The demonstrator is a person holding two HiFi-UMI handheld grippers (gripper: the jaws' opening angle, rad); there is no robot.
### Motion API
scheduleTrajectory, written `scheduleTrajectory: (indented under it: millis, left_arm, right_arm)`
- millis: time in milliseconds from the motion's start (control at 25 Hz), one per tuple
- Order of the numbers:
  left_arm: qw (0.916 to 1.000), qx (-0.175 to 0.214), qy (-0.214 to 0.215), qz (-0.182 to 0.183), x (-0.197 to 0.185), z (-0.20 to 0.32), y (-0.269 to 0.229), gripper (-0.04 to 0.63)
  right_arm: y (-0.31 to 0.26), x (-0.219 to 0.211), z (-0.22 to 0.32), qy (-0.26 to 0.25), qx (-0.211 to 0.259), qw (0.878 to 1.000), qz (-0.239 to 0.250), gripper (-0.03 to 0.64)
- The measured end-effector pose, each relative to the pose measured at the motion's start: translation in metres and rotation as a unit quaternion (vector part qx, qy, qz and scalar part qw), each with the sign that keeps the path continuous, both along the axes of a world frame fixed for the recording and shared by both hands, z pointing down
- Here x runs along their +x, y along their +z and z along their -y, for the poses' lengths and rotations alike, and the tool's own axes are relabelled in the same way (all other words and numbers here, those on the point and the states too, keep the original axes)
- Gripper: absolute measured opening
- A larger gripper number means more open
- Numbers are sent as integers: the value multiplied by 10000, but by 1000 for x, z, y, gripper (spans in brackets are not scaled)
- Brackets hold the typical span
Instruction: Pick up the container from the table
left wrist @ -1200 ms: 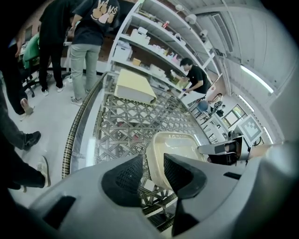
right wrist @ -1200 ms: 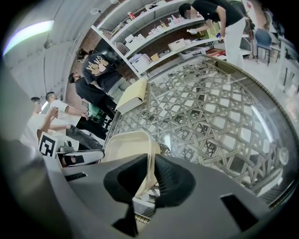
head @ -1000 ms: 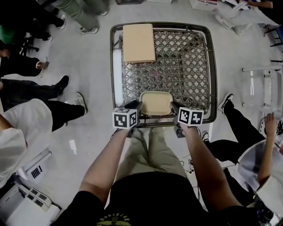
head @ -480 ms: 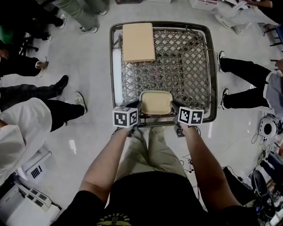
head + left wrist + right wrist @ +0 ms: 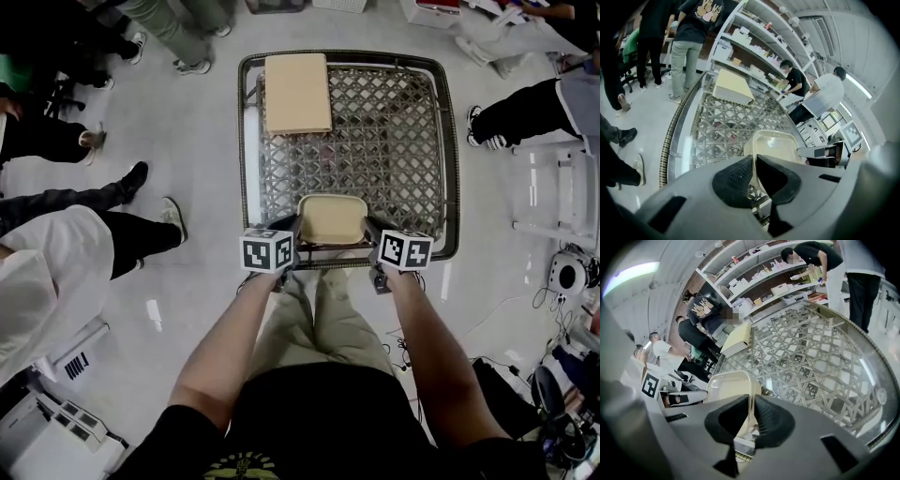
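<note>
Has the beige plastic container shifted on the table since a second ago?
No. The beige plastic container sits at the same spot by the near rim of the woven lattice table, not yet lifted.

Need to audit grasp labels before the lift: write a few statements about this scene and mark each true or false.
1. The left gripper clamps the rim of the beige container. True. Its jaws have just been closing, with the rim between them.
2. The right gripper is open and empty. False. It is shut on the container's opposite rim.
3. A tan box lies at the far left corner of the lattice table. True.
4. The container stands in the middle of the table. False. It sits at the near edge, right in front of the person.
</note>
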State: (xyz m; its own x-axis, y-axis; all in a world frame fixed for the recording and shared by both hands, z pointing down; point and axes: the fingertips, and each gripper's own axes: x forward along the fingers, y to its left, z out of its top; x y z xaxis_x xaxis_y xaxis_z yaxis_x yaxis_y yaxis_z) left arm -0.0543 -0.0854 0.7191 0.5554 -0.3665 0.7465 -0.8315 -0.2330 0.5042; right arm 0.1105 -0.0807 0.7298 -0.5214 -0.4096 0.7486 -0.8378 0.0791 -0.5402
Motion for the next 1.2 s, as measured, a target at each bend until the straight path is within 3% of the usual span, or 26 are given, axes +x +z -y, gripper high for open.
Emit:
scheduleTrajectory:
  millis: [880,1200]
  left_arm:
    - [9935,1100,277,-78,-5,8,-115,29]
    - [9924,1182,257,-210,-4,6,-145,29]
  right_arm:
    - [-116,-6,5,-16,1210,9926,2,38]
    - [-151,-5,8,20,1497,9887,22,37]
